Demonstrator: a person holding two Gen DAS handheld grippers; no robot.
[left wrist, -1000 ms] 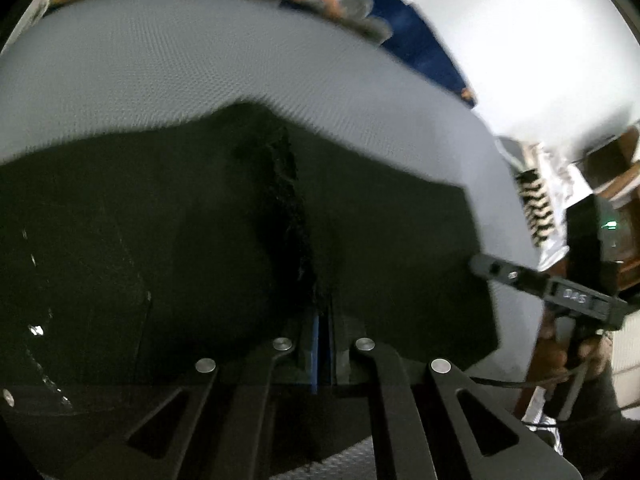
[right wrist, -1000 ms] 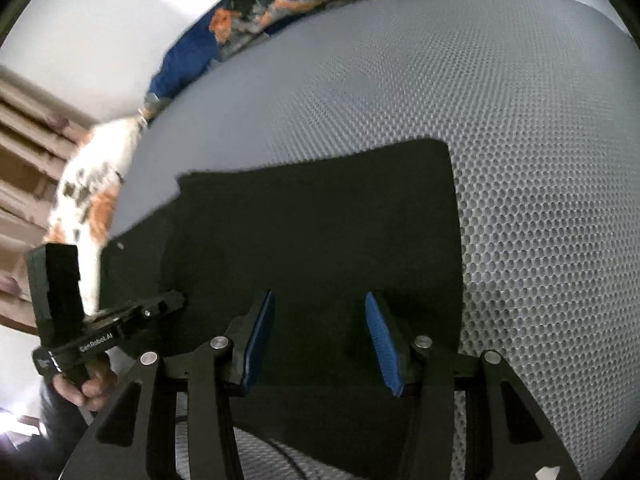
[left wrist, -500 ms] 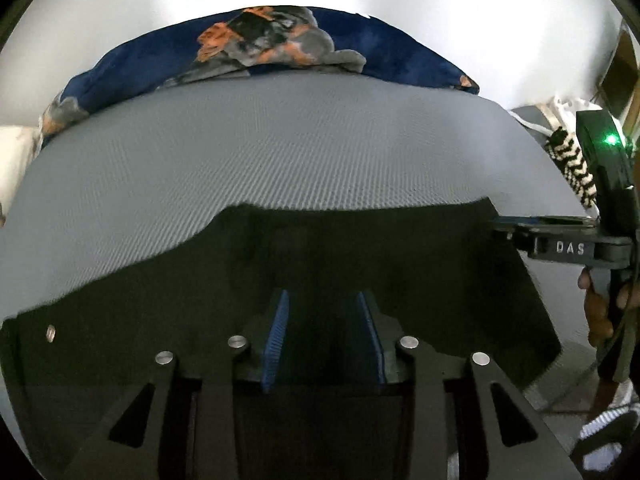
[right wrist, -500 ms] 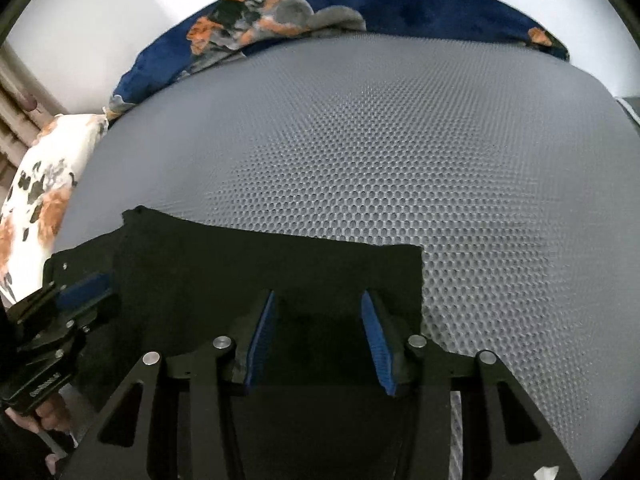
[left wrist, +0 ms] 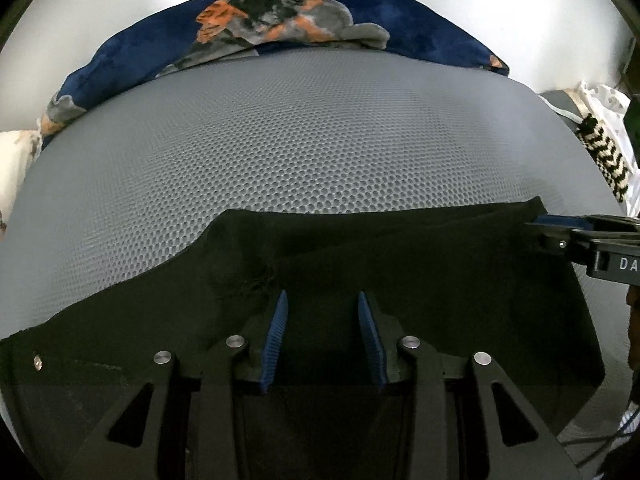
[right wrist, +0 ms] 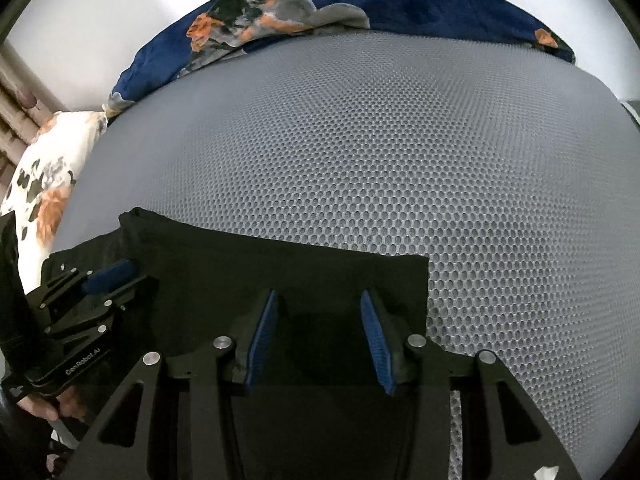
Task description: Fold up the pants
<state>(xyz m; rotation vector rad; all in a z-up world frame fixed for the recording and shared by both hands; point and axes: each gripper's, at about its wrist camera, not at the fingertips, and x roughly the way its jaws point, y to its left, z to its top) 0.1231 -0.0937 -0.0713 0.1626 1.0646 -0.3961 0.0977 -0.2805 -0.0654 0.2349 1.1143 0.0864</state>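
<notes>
The black pants point(left wrist: 420, 264) lie folded flat on the grey mesh mattress point(left wrist: 304, 152), near its front edge. My left gripper point(left wrist: 322, 300) is open just above the cloth, with nothing between its blue pads. My right gripper point(right wrist: 316, 300) is also open and empty, over the right end of the pants point(right wrist: 280, 264). The right gripper's tip shows at the right edge of the left wrist view point(left wrist: 560, 232). The left gripper shows at the left edge of the right wrist view point(right wrist: 100, 280).
A dark blue blanket with orange and grey print point(left wrist: 280, 28) is bunched along the far edge of the mattress. A white floral pillow point(right wrist: 44, 176) lies at the left. Striped cloth point(left wrist: 608, 156) sits at the right. A white wall is behind.
My left gripper opened and let go of the pants, then drew back and levelled out. My right gripper stayed open and pulled back. The pants now lie flat.
</notes>
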